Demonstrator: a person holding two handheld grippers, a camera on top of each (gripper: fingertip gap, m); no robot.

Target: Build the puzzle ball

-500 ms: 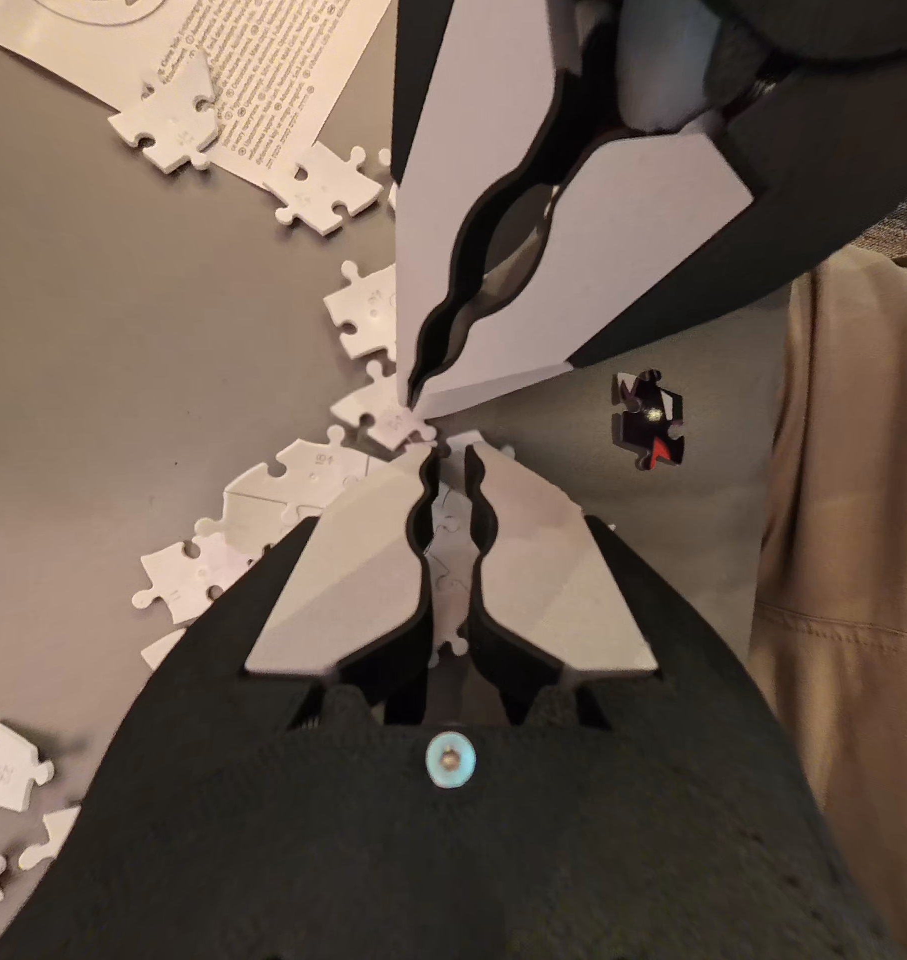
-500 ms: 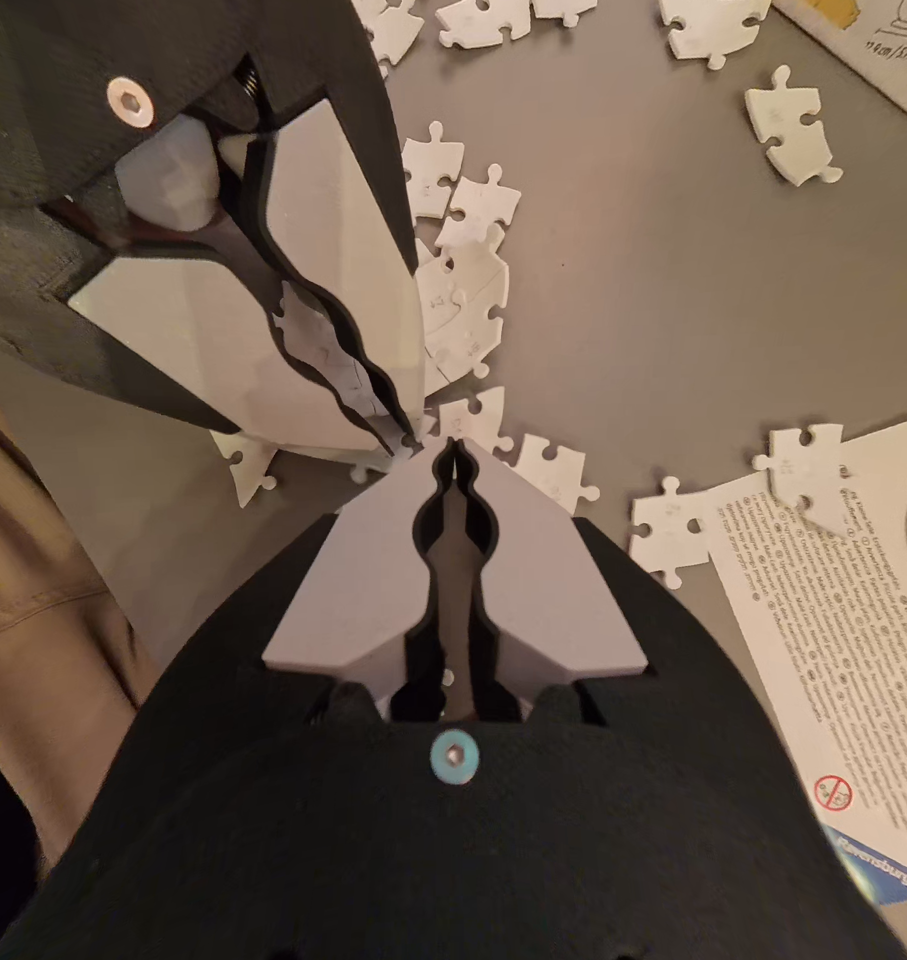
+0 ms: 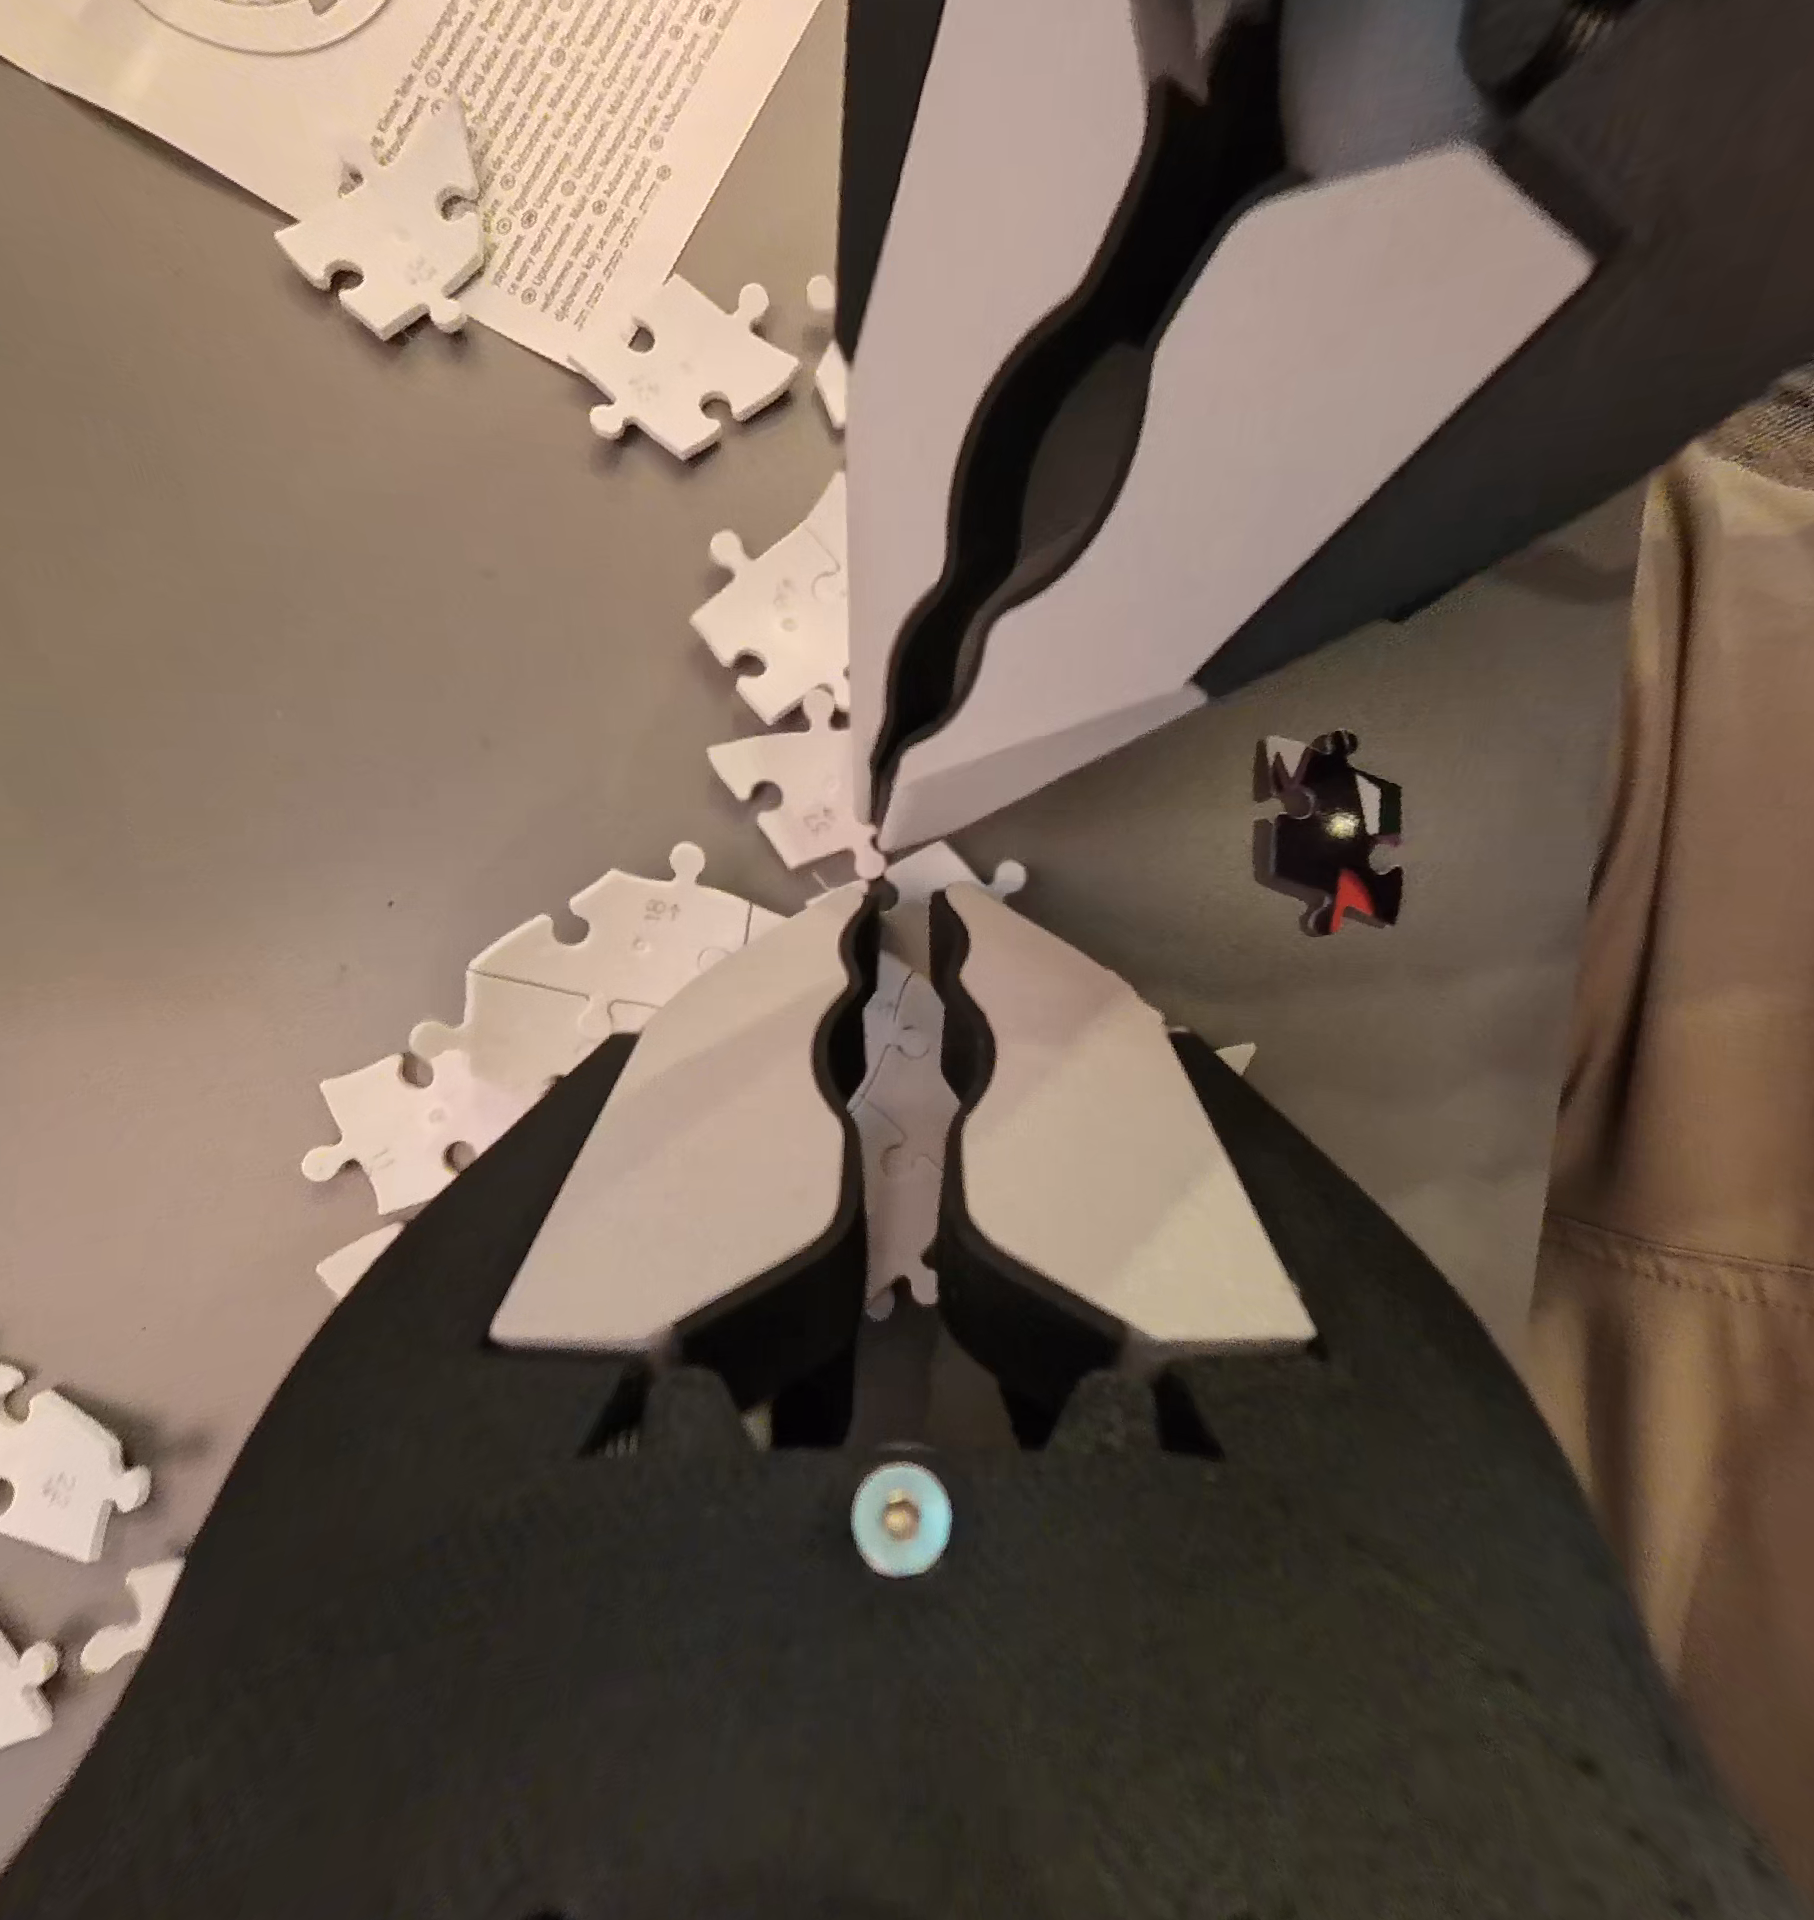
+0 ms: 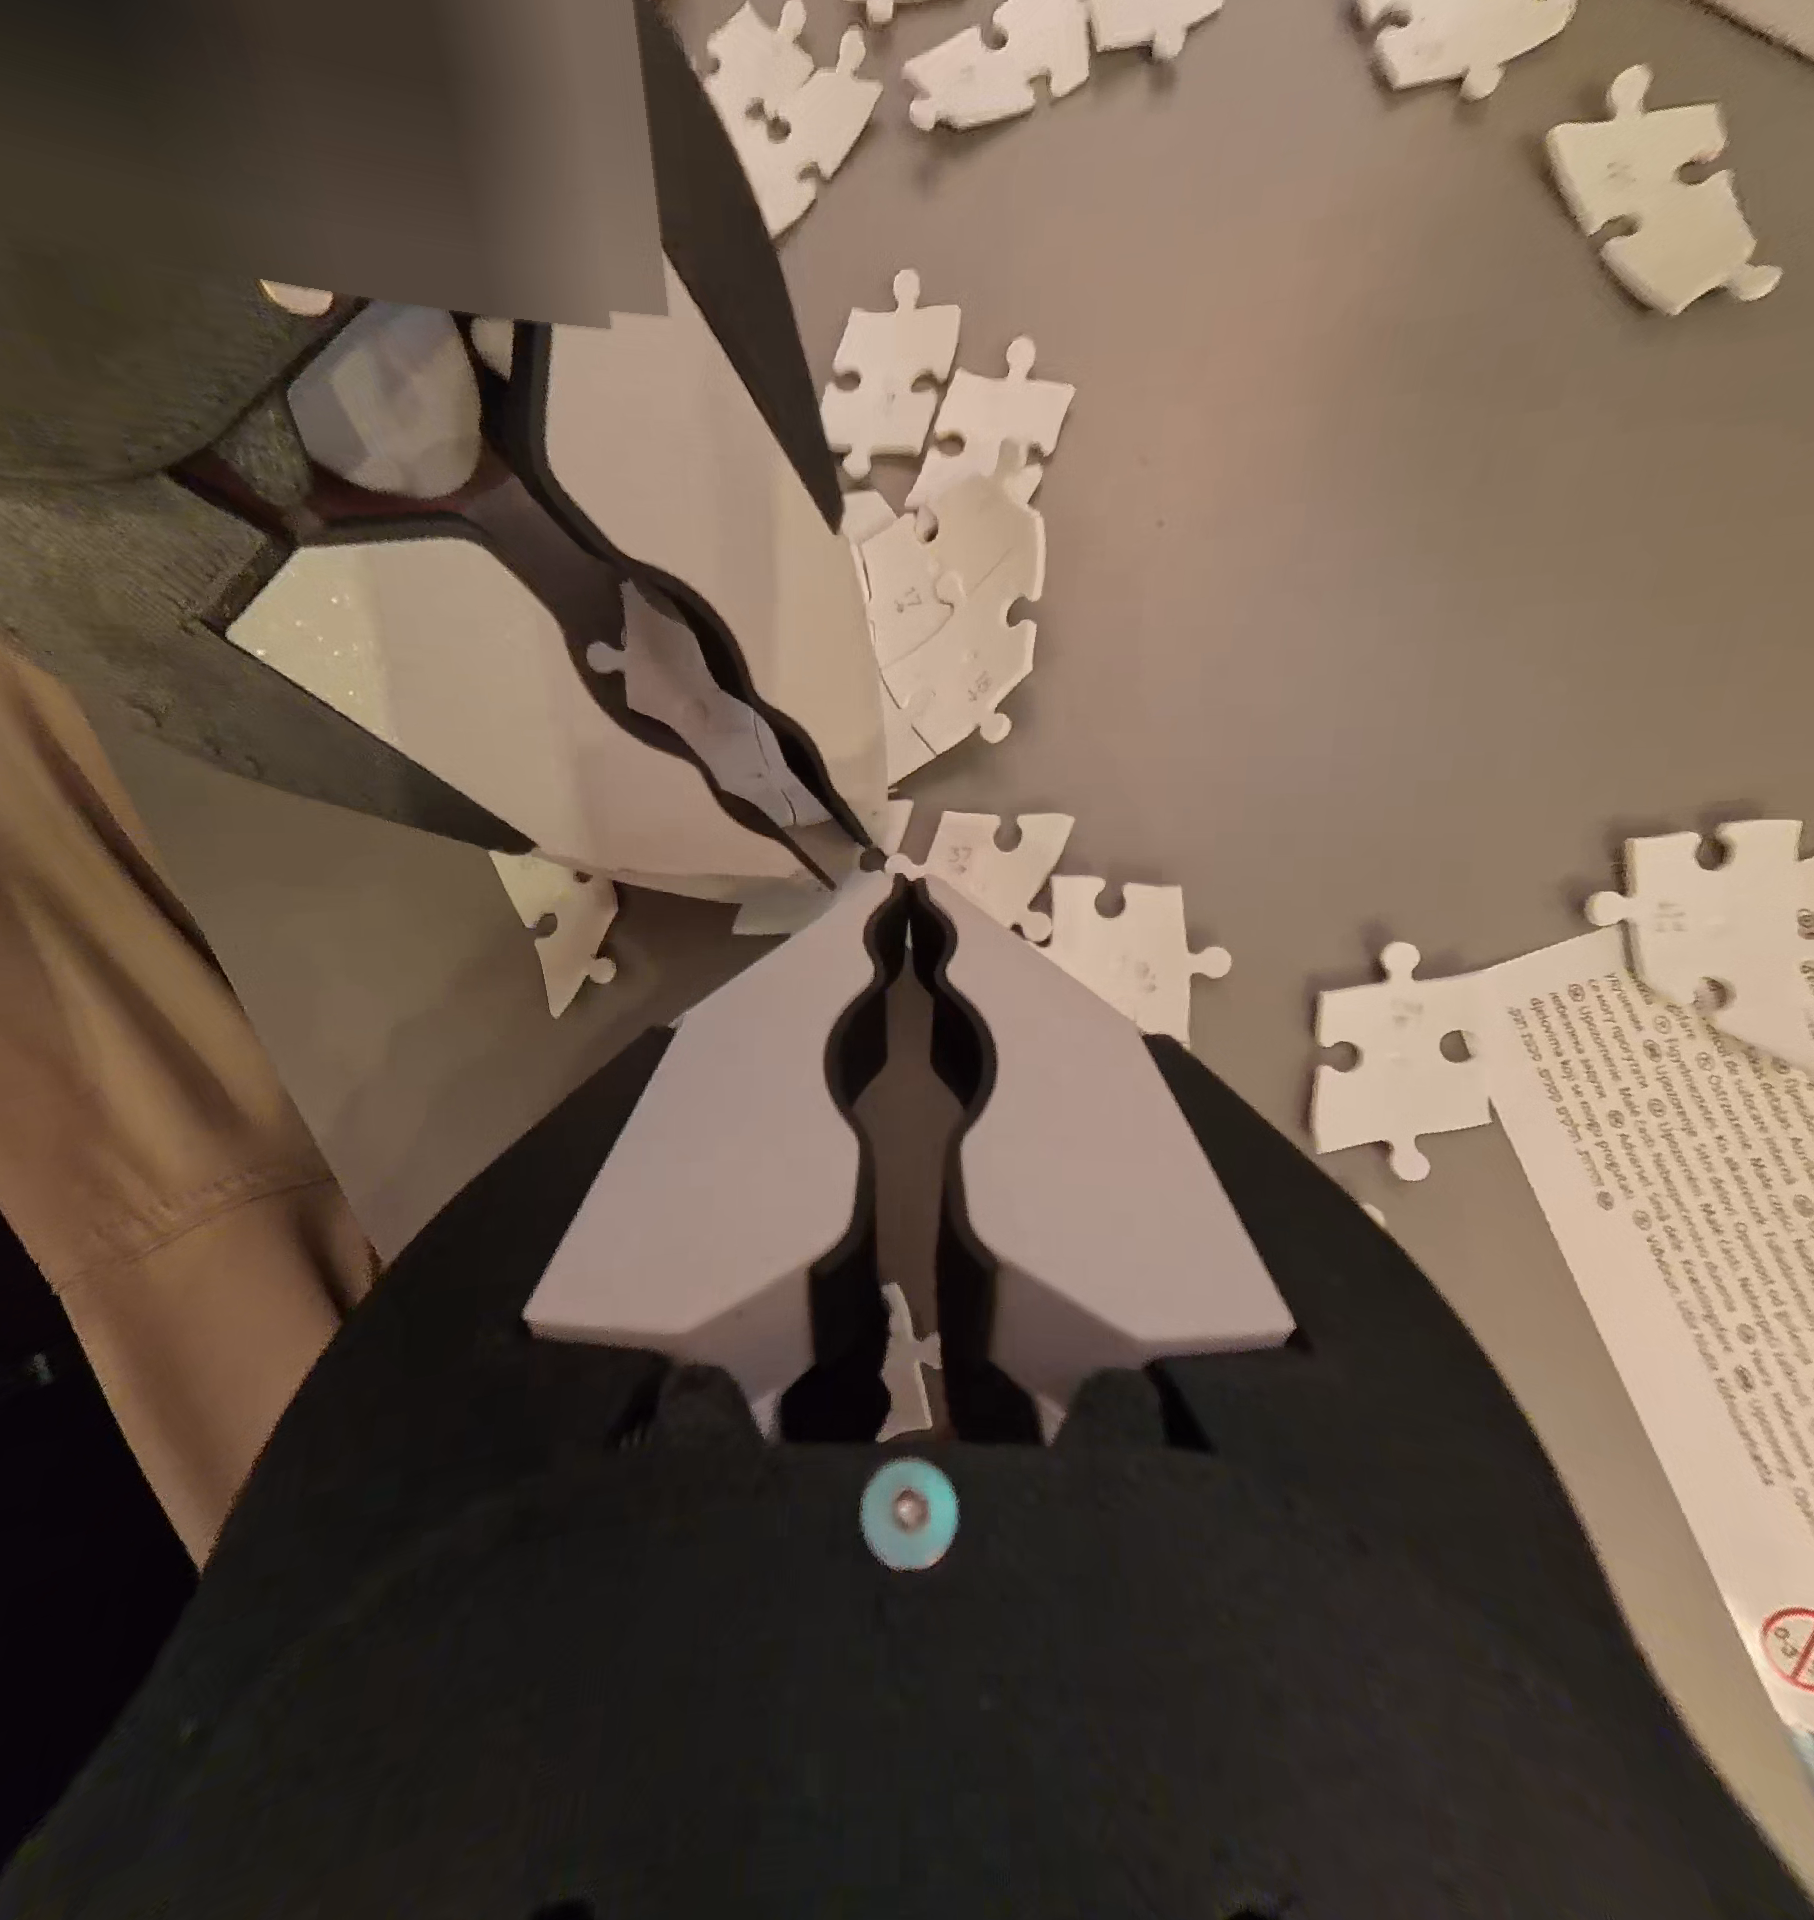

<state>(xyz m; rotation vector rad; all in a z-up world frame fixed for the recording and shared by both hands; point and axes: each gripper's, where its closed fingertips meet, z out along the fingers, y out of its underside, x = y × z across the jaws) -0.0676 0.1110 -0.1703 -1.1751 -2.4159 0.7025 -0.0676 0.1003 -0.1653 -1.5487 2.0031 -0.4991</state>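
Observation:
A curved section of joined white puzzle pieces [image 3: 612, 956] lies on the grey table [image 3: 207, 727]. It also shows in the right wrist view [image 4: 965, 623]. My left gripper [image 3: 900, 902] is shut on this section, and white pieces fill the gap between its fingers [image 4: 695, 717]. My right gripper [image 4: 905, 883] is shut, and its tips meet the left gripper's tips. They touch the tab of a loose white piece [image 3: 809, 810]. I cannot tell whether the tab is pinched. The right gripper enters the left wrist view from above [image 3: 882, 831].
Several loose white pieces [image 4: 1651, 187] lie scattered around. A printed sheet [image 4: 1661, 1247] lies on the table, also seen in the left wrist view [image 3: 570, 156]. One dark printed piece [image 3: 1329, 831] lies face up. A person's tan garment [image 3: 1713, 1039] is beside the table. Left and right tips are no more than a few centimetres apart.
The right gripper's tips have come a little closer to the left gripper's tips. Both grippers stay shut, and the joined section stays in the left gripper.

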